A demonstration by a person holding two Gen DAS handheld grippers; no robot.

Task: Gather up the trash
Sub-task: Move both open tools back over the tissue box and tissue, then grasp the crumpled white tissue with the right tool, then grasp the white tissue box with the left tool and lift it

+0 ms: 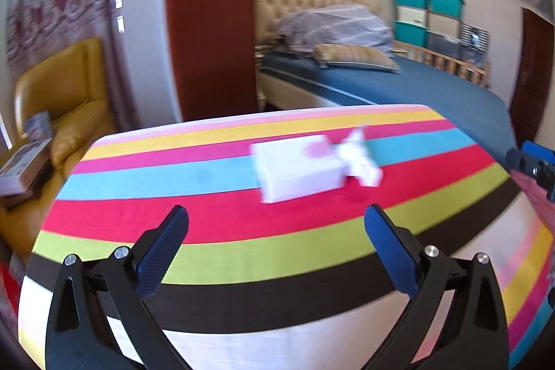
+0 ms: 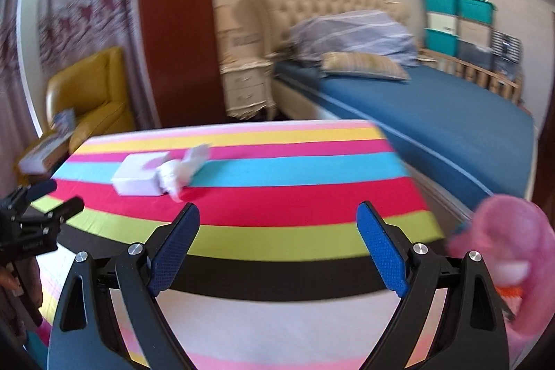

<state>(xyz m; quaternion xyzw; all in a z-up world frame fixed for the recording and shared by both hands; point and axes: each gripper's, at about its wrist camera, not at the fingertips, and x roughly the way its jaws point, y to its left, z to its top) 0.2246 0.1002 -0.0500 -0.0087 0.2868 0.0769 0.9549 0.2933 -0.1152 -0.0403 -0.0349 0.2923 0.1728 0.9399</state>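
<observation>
We hold both grippers, left and right, spread wide and empty; the white box with crumpled tissue lies ahead of our jaws on the striped cloth.

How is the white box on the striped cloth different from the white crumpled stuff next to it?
The white box is a flat, straight-edged block with a pink mark on top; the crumpled tissue is a loose, shapeless wad. The box looks larger and lies flat, while part of the tissue sticks up. Both are white, lie touching on the striped cloth, and sit ahead of the open left gripper, unheld.
</observation>
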